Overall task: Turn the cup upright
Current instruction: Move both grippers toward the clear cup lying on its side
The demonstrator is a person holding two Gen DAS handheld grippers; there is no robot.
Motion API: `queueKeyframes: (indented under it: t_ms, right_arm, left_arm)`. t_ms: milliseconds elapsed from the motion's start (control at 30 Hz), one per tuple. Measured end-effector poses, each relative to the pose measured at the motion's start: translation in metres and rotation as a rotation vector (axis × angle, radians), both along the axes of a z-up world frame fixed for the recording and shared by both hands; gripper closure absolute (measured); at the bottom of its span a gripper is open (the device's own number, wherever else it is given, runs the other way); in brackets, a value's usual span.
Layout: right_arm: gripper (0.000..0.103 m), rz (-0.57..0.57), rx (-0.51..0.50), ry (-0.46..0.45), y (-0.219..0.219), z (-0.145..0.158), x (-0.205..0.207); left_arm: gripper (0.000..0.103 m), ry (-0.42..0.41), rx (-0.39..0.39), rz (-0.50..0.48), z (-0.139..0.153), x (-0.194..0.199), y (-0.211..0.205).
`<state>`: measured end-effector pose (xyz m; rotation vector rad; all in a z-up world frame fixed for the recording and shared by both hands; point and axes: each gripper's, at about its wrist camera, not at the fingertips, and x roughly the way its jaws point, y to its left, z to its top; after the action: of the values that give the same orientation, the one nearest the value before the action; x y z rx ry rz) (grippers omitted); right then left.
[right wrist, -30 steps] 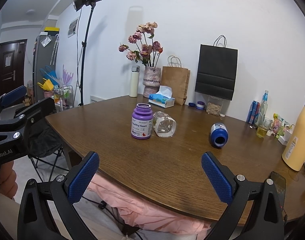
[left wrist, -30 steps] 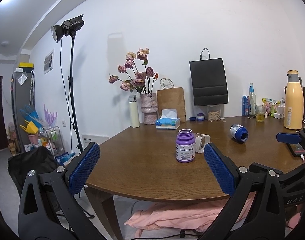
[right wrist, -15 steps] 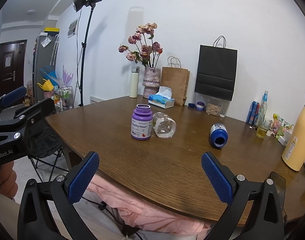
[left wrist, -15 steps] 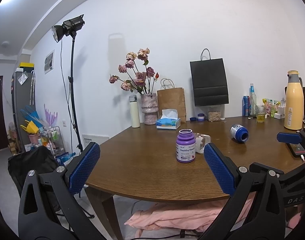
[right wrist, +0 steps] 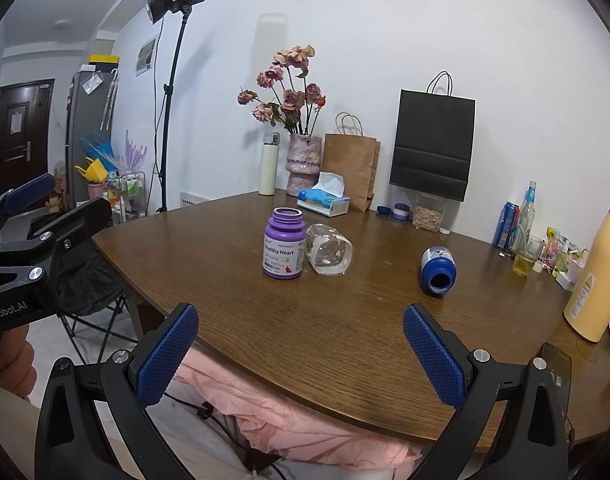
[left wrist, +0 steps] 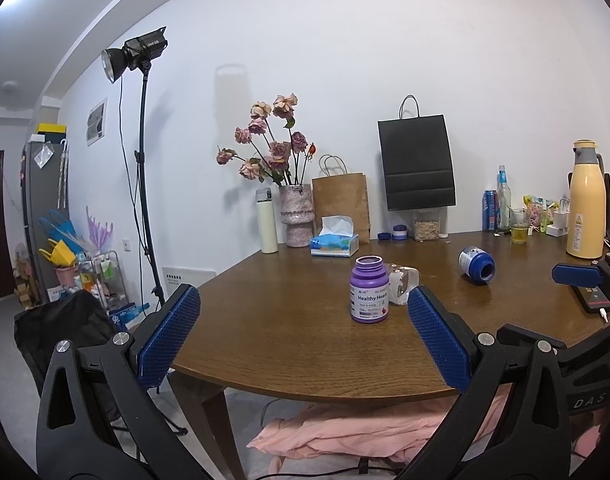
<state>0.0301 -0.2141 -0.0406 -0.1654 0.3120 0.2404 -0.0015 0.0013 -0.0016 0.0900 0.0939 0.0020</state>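
Observation:
A clear cup (right wrist: 329, 252) lies on its side on the brown table (right wrist: 345, 320), mouth toward me, touching or just beside an upright purple "Healthy Heart" bottle (right wrist: 283, 249). In the left wrist view the cup (left wrist: 401, 285) is partly hidden behind that bottle (left wrist: 369, 295). My right gripper (right wrist: 301, 354) is open and empty, held near the table's front edge. My left gripper (left wrist: 303, 338) is open and empty, held off the table's near-left corner. Each gripper shows at the edge of the other's view.
A blue bottle (right wrist: 438, 270) lies on its side right of the cup. A yellow thermos (right wrist: 599, 280), a phone (right wrist: 555, 364), a glass and snacks stand at the right. A vase, tissue box (right wrist: 324, 202) and paper bags line the back. Pink cloth hangs below the front edge.

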Motion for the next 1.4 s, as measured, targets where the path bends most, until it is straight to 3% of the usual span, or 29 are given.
queueKeyframes:
  t_ms: [400,500,667,800,900,1067,1267,1400]
  right_arm:
    - [0.000,0.001,-0.001,0.002,0.001,-0.001,-0.001]
    - [0.000,0.000,0.000,0.001,0.001,-0.002,0.000]
    - [0.000,-0.041,-0.002,-0.008,-0.004,0.002,0.014]
    - [0.000,-0.056,0.016,-0.020,-0.014,0.015,0.037]
    - [0.000,-0.048,0.044,-0.034,-0.020,0.024,0.058]
    - [0.000,-0.010,0.103,0.018,-0.024,0.026,0.110]
    - [0.000,-0.032,0.052,0.112,-0.019,0.022,0.165]
    - [0.000,-0.008,0.067,0.140,-0.024,0.028,0.192]
  left_arm:
    - [0.000,0.008,-0.001,-0.006,-0.003,0.001,-0.001]
    - [0.000,0.045,0.001,-0.026,-0.004,0.009,-0.001]
    - [0.000,0.181,0.002,-0.085,-0.001,0.050,-0.007]
    - [0.000,0.200,0.022,-0.126,0.006,0.079,-0.013]
    - [0.000,0.246,-0.033,-0.185,0.014,0.110,-0.014]
    - [0.000,0.362,-0.112,-0.193,0.019,0.177,-0.016]
    - [0.000,0.444,-0.210,-0.198,0.025,0.238,-0.013]
    - [0.000,0.476,-0.197,-0.195,0.027,0.271,-0.018]
